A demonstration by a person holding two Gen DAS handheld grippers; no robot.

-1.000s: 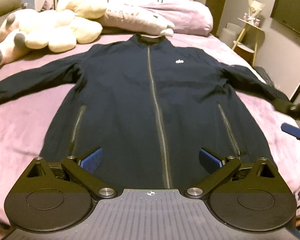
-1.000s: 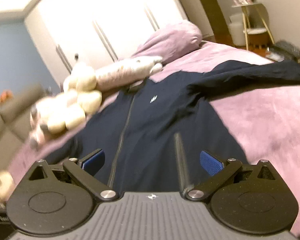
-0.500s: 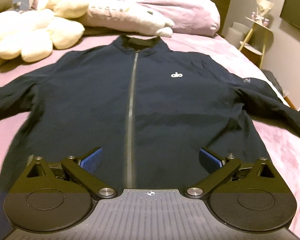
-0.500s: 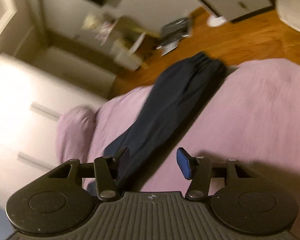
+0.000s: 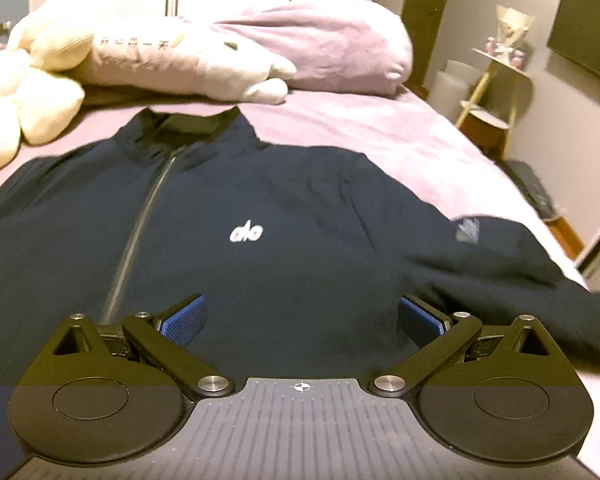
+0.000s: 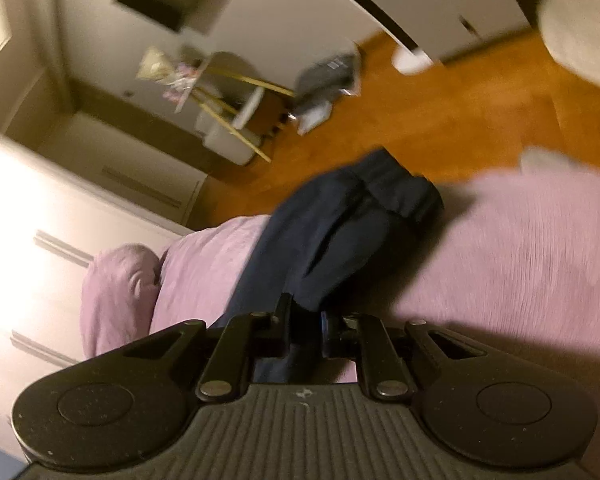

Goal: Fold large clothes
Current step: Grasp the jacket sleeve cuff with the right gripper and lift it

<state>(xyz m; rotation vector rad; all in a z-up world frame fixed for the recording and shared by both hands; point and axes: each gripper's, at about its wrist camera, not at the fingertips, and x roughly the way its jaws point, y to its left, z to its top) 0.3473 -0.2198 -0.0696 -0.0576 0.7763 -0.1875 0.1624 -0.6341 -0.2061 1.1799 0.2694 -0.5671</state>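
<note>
A dark navy zip jacket (image 5: 260,216) lies flat, front up, on the pink bed cover (image 5: 380,136), with its collar toward the pillows. My left gripper (image 5: 302,312) hovers open over the chest, below the white logo, and nothing is between its blue pads (image 5: 184,316). In the right wrist view the jacket's sleeve (image 6: 340,232) runs to the bed's edge, its cuff hanging over the wooden floor. My right gripper (image 6: 306,316) is closing, and its jaws pinch the sleeve fabric partway along the sleeve.
Cream plush toys (image 5: 40,92) and a pink pillow (image 5: 332,52) lie beyond the collar. A small side table (image 5: 496,92) and a wall screen (image 5: 588,32) stand past the bed's right edge. Wooden floor (image 6: 440,112) with a bag on it lies beyond the cuff.
The left gripper moved forward and right over the jacket, still open. The right gripper rolled, swung to the outstretched sleeve, dropped onto it, and its wide jaws came together on the fabric.
</note>
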